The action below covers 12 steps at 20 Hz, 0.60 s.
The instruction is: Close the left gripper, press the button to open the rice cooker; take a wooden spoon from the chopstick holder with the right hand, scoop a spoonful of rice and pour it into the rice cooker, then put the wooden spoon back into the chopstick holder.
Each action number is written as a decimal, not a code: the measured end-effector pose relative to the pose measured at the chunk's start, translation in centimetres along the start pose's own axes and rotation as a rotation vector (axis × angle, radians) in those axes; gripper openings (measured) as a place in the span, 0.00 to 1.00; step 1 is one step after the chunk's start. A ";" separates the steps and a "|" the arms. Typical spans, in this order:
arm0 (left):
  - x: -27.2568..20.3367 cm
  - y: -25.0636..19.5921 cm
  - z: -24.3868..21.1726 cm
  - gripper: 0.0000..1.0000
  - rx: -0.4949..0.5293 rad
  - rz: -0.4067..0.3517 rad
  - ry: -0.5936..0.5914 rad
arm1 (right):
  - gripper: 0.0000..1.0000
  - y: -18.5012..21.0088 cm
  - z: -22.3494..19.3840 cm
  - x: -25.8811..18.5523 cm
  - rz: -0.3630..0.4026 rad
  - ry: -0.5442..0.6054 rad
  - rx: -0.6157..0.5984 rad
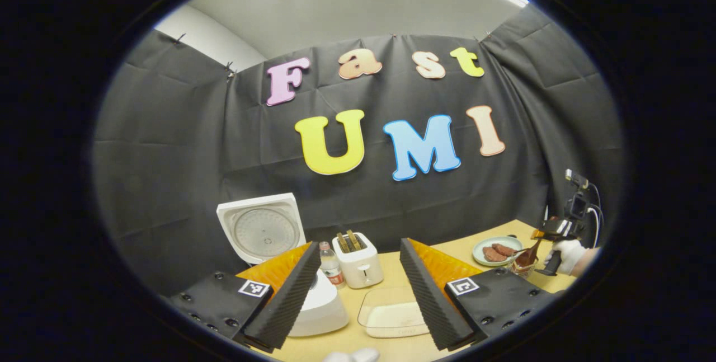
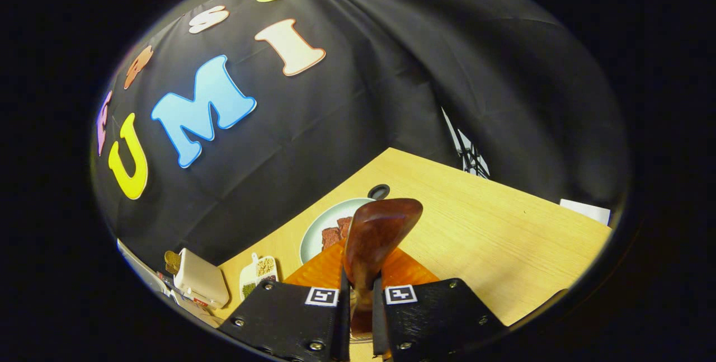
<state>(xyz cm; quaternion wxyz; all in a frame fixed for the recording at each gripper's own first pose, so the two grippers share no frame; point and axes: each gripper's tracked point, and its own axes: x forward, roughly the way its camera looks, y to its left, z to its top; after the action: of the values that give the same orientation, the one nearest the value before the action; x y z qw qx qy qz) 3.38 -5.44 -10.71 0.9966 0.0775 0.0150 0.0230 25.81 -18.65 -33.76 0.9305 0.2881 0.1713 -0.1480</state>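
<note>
The white rice cooker (image 1: 321,303) stands at the left with its lid (image 1: 263,233) raised, partly hidden by my left finger. My left gripper (image 1: 359,250) is open and holds nothing. A clear dish of white rice (image 1: 391,314) lies on the table between its fingers. At the far right a gloved hand (image 1: 568,255) holds my right gripper (image 1: 545,236) over the chopstick holder (image 1: 521,267). In the right gripper view my right gripper (image 2: 361,286) is shut on the dark wooden spoon (image 2: 380,233), whose bowl points up and away.
A white toaster (image 1: 358,261) with bread and a small bottle (image 1: 331,266) stand behind the rice dish. A pale plate (image 1: 482,245) with brown meat pieces sits near the holder, seen also as the plate (image 2: 321,227). A small tray of grains (image 2: 258,272) lies beside the toaster (image 2: 198,279).
</note>
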 end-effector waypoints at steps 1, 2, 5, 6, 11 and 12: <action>0.0 0.0 0.2 0.99 0.000 -0.001 -0.004 | 0.16 -0.3 -0.5 0.3 -0.008 0.011 -0.003; 0.1 0.0 0.2 0.99 0.003 -0.001 -0.002 | 0.16 -0.2 -0.2 0.5 -0.006 -0.002 0.004; 0.4 0.2 0.1 0.99 -0.001 -0.004 0.002 | 0.16 -0.5 -0.2 0.6 -0.016 -0.003 0.009; 0.5 0.4 0.0 0.99 -0.004 -0.002 0.005 | 0.16 -0.6 -0.3 0.4 -0.021 0.003 0.003; 1.0 1.6 0.2 0.99 -0.002 0.003 0.000 | 0.68 -0.1 2.2 -1.8 -0.027 -0.061 -0.133; 1.3 1.9 0.4 0.99 0.002 0.005 -0.002 | 0.97 0.1 3.5 -3.0 -0.037 -0.096 -0.185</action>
<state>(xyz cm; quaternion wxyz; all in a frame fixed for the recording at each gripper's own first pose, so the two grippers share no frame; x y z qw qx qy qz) 4.57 -3.53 -10.00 0.9965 0.0787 0.0140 0.0252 23.99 -20.15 -29.78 0.9573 0.1902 0.1448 -0.1625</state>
